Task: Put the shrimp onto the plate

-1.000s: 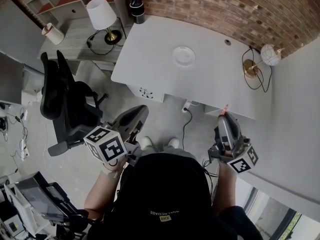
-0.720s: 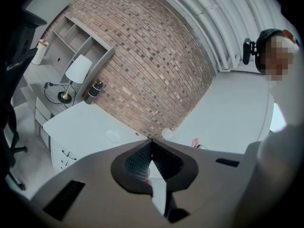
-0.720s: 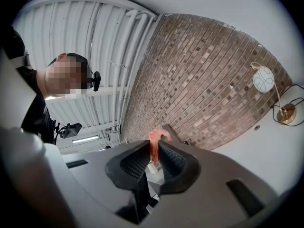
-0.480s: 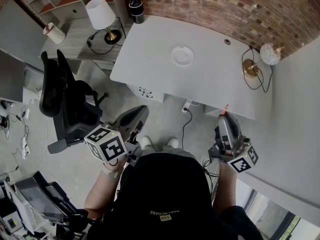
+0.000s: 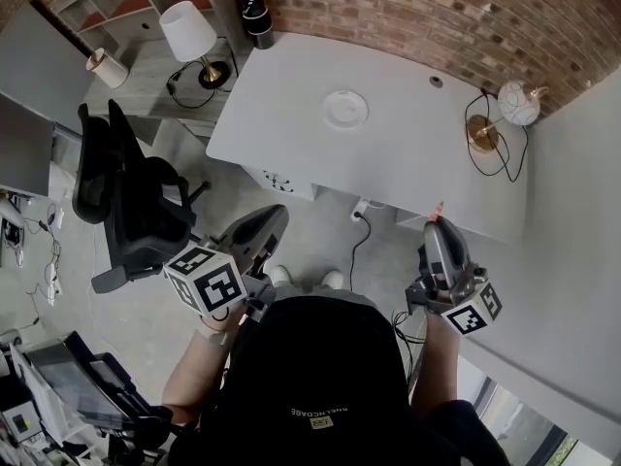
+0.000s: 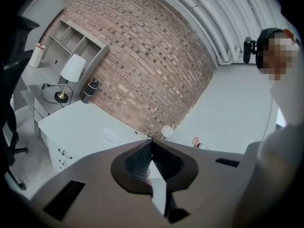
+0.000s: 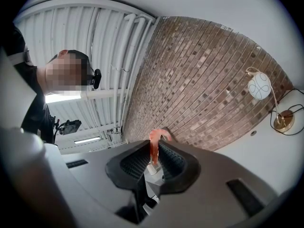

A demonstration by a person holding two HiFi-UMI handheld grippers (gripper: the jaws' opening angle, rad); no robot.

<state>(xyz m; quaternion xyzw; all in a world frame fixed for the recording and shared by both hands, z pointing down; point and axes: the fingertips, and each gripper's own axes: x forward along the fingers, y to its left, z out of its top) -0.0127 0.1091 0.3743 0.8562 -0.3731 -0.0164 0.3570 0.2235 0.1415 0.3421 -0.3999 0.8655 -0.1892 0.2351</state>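
A white plate [image 5: 344, 109] lies on the white desk [image 5: 291, 129] by the brick wall; it also shows small in the left gripper view as the plate [image 6: 109, 135]. My right gripper [image 5: 436, 223] is held near my body, well short of the desk, shut on an orange-pink shrimp [image 7: 155, 143] whose tip pokes out past the jaws as the shrimp [image 5: 439, 208]. My left gripper [image 5: 275, 219] hangs at my left side above the floor, jaws closed together with nothing between them.
A black office chair [image 5: 136, 202] stands left of me. A white table lamp [image 5: 189, 35] and a black bottle [image 5: 255, 13] sit at the back left. A globe lamp [image 5: 514, 103] with cable rests on the desk's right end. A white wall [image 5: 572, 241] runs along the right.
The head view has shifted slightly, so the desk and plate sit a little higher and left. Both grippers hold the same pose.
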